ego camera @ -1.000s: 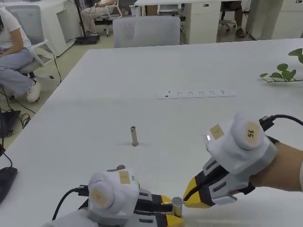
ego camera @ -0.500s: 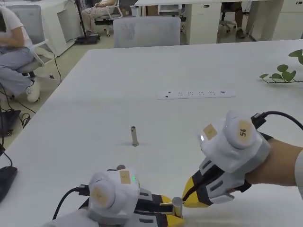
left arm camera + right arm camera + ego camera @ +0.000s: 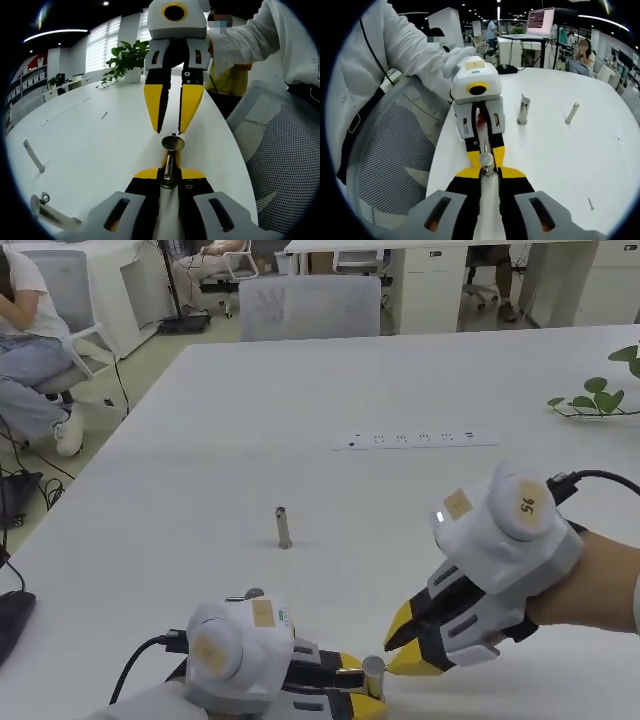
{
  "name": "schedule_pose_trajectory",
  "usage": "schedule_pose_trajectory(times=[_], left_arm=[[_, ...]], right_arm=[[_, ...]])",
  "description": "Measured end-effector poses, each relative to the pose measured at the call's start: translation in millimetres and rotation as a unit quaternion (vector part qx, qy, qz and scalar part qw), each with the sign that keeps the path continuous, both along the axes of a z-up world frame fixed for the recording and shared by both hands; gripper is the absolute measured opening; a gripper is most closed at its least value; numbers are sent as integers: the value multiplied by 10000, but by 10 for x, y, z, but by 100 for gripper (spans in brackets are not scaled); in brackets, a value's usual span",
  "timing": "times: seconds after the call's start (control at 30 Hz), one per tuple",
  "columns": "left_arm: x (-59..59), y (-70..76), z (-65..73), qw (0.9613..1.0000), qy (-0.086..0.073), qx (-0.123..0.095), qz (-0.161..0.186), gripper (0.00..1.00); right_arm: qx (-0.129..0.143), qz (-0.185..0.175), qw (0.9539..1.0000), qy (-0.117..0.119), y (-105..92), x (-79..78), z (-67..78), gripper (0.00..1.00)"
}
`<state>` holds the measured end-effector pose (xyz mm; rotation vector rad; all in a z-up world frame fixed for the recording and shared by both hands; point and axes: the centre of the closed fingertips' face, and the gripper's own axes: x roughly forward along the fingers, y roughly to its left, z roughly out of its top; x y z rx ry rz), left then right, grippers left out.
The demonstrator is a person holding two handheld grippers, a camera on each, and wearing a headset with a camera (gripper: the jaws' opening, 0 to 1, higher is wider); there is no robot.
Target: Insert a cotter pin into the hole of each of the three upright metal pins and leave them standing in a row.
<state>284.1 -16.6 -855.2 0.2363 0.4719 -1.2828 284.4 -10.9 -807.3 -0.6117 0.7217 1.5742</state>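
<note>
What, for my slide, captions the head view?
Left gripper holds a metal pin upright as the open right gripper hovers at its top; another pin stands beyond.

bright open office. white tabletop (image 3: 300, 390) with a power strip (image 3: 415, 439) lying across it, leafy sprig (image 3: 598, 395) at the right edge. past the far edge, grey chair (image 3: 312, 306) on pale floor (image 3: 150, 365), white cabinets (image 3: 425, 285) behind. in the left gripper view, potted plant (image 3: 127, 57) before blinded windows (image 3: 102, 47), ceiling light strip (image 3: 50, 35), grey mesh chair (image 3: 285, 145).
</note>
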Motion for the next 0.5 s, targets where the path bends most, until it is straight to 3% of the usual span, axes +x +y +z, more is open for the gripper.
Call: schedule_pose_trajectory(times=[0.3, 0.5], left_arm=[[7, 9, -21, 9999, 67, 48, 60, 13], [42, 18, 2, 9998, 136, -34, 173, 18]], right_arm=[[-20, -272, 9996, 106, -144, -6, -61, 15], [-39, -385, 9992, 130, -219, 6, -70, 15]])
